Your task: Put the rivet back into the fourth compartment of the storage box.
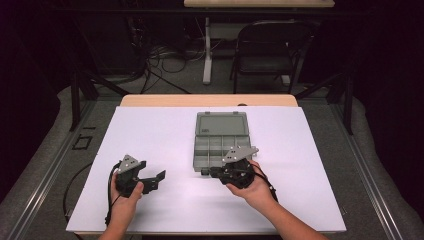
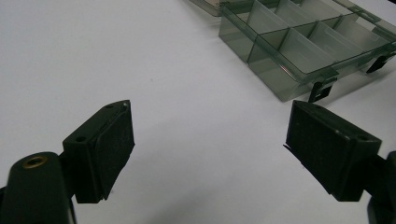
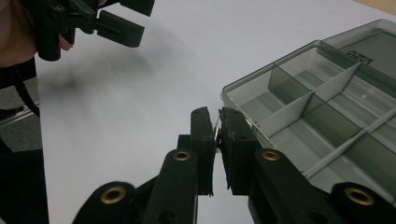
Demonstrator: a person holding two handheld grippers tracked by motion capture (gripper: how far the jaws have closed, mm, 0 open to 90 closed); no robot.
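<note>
Presently the right gripper (image 3: 217, 128), jaws nearly pressed together on something thin, hovers beside the open compartment box (image 1: 220, 142); a slip would drop it. Left gripper (image 2: 208, 140) stands spread.

left gripper (image 1: 159, 178) rests low in its hand, jaws wide apart; right gripper (image 3: 217, 133) has jaws nearly closed, slim gap.
</note>
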